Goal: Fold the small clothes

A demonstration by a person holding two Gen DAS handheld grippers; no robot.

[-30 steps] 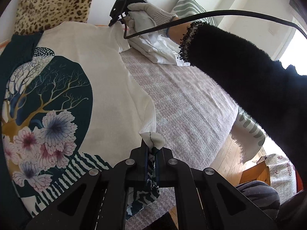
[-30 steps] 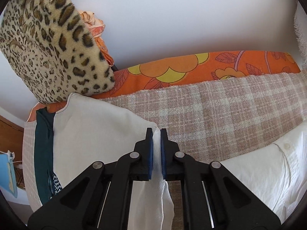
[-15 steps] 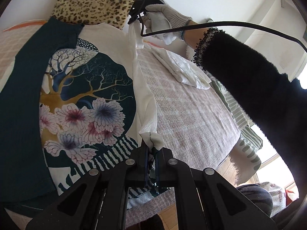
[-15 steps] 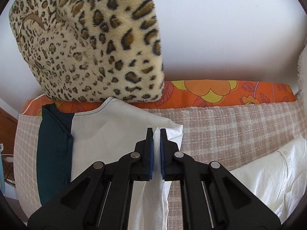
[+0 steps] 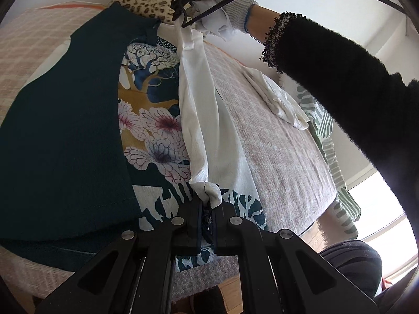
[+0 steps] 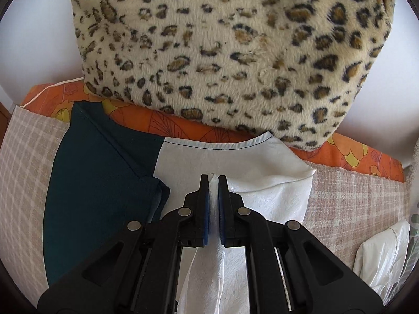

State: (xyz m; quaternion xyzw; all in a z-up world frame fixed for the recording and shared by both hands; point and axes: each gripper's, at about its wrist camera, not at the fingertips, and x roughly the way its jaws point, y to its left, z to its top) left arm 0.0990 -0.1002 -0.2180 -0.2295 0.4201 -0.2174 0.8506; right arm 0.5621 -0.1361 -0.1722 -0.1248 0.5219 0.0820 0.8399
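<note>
A printed top [image 5: 146,120] with a tree and flowers, dark teal panels and a white underside lies on the plaid bed cover [image 5: 275,151]. My left gripper [image 5: 207,206] is shut on its right hem corner, lifted above the bed. My right gripper [image 6: 214,183] is shut on the white edge near the shoulder; it also shows in the left wrist view [image 5: 183,2], held by a gloved hand. The white right edge [image 5: 201,110] hangs stretched between both grippers, partly turned over the print. The teal left side [image 6: 99,183] is folded inward.
A leopard-print cushion [image 6: 230,52] stands at the head of the bed over an orange floral sheet [image 6: 353,154]. A crumpled white garment [image 5: 277,99] lies on the right of the bed. A striped cushion [image 5: 335,157] hangs by the bed's right edge.
Both grippers have carried the top's right edge up and leftward over the print. The right gripper has moved closer to the leopard cushion. The teal left side now lies folded inward.
</note>
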